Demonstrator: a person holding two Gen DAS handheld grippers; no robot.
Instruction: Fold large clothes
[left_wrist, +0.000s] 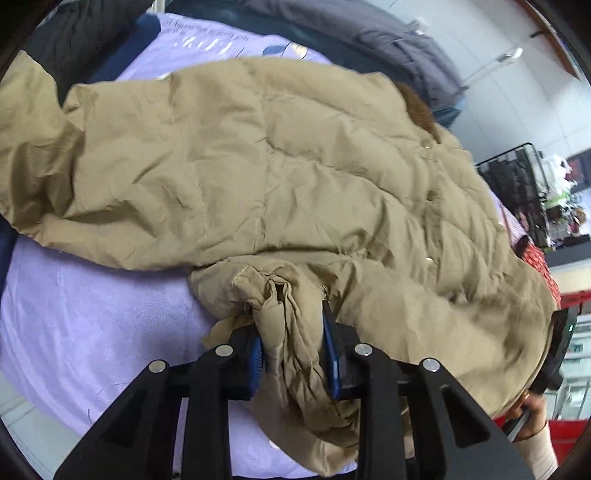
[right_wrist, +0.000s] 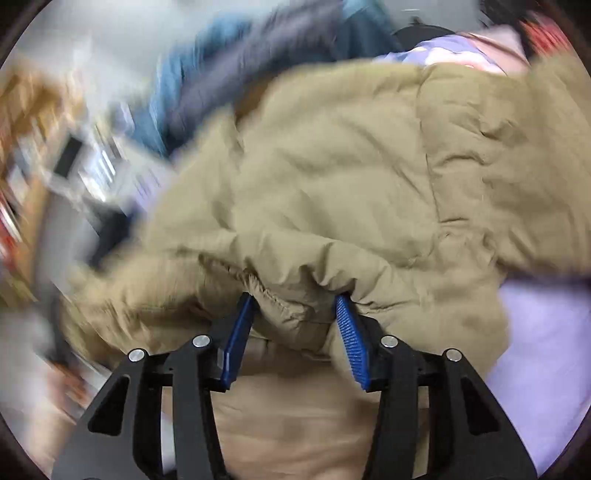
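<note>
A big tan puffy coat (left_wrist: 295, 166) lies spread out on a light purple sheet (left_wrist: 92, 314) that covers the tabletop. The coat is crinkled all over, and little shiny snaps (left_wrist: 429, 197) run down one edge. A brown fuzzy collar (left_wrist: 421, 110) peeks out at the far side. Behind the sheet there is a heap of dark grey and blue cloth (left_wrist: 388, 33). The left claw (left_wrist: 291, 347) has black arms and blue pads (left_wrist: 330, 354). It is squeezed tight on a bunched-up bit of the coat, and that bit hangs down between the pads. Far off on the right of that view, a hand (left_wrist: 532, 410) holds the handle of the other tool. The right wrist view is very blurry at the sides. The right claw (right_wrist: 295, 328) sits at the coat's edge (right_wrist: 280, 302), where the cloth is gathered in small puckers. A fat fold of coat (right_wrist: 332, 184) fills the space between its blue pads (right_wrist: 351, 339), and both pads press into it, so it is gripping the coat too. The purple sheet (right_wrist: 546, 332) shows on the right.
</note>
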